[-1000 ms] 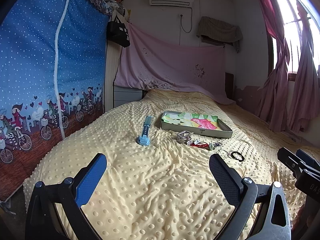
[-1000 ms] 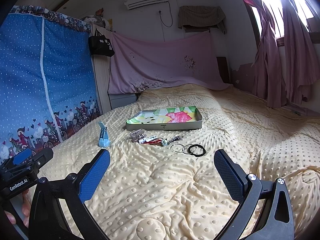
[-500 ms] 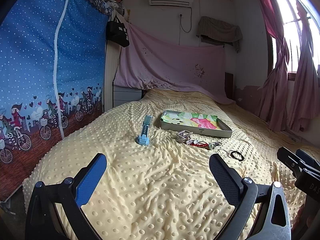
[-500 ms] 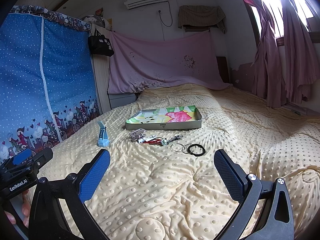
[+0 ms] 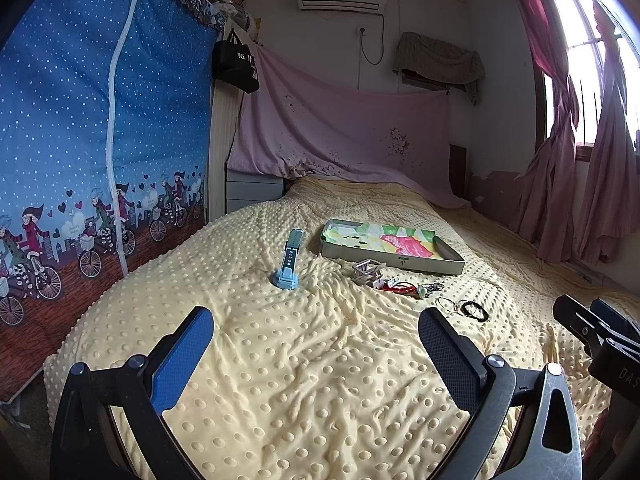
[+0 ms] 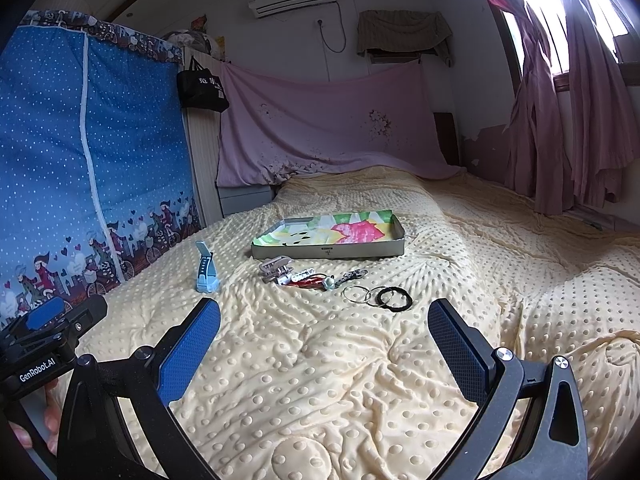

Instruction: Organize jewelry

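A shallow grey tray [image 5: 400, 262] [image 6: 360, 249] with a colourful lining sits mid-bed. In front of it lie a hair claw clip [image 5: 365, 271] [image 6: 275, 268], a red-and-white trinket with a small chain [image 5: 404, 288] [image 6: 316, 279], thin metal rings [image 5: 447, 303] [image 6: 357, 294] and a black hair tie [image 5: 474, 310] [image 6: 396, 298]. A light blue watch [image 5: 289, 266] [image 6: 206, 272] lies to the left. My left gripper [image 5: 316, 344] and right gripper [image 6: 324, 332] are both open and empty, well short of the jewelry.
The bed has a bumpy yellow blanket [image 5: 300, 380]. A blue fabric wardrobe [image 5: 80, 160] stands along the left. Pink curtains [image 6: 572, 100] hang at the window on the right. A pink sheet [image 5: 340, 128] covers the headboard.
Both views have barely shifted; the grippers stay open and the objects lie where they were.
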The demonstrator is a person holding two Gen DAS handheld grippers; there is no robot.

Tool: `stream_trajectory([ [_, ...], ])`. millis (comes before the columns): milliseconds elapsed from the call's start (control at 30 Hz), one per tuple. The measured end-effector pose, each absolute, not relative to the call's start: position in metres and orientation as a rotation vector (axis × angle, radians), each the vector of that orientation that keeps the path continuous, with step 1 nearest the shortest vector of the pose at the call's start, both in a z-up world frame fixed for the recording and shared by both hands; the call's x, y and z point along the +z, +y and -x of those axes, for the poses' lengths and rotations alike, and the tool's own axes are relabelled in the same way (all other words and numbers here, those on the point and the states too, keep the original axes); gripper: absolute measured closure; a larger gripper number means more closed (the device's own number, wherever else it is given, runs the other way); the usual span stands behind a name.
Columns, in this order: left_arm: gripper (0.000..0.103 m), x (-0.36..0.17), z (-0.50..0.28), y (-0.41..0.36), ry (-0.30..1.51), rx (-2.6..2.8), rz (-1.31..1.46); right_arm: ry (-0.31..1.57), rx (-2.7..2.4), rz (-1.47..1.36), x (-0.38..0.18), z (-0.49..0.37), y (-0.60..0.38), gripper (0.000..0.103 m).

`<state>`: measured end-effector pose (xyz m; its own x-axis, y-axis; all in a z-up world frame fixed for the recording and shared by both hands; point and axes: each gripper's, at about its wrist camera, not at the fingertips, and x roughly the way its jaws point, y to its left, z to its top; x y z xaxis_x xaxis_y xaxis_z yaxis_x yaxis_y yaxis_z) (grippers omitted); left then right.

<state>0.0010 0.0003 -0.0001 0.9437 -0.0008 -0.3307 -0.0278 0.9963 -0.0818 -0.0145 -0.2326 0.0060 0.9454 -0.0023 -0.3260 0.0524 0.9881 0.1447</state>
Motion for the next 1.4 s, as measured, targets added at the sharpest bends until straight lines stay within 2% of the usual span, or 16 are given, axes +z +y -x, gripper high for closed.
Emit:
stream_trajectory([
  [667, 0.000, 0.000, -0.001, 0.000, 0.338, 0.013, 0.086, 0.334, -0.028, -0.150, 0.004, 0.014, -0.232, 0.001],
  [1400, 0.000, -0.024, -0.002, 0.006, 0.346, 0.015, 0.087, 0.366, -0.032, -0.155, -0.008, 0.002, -0.232, 0.001],
])
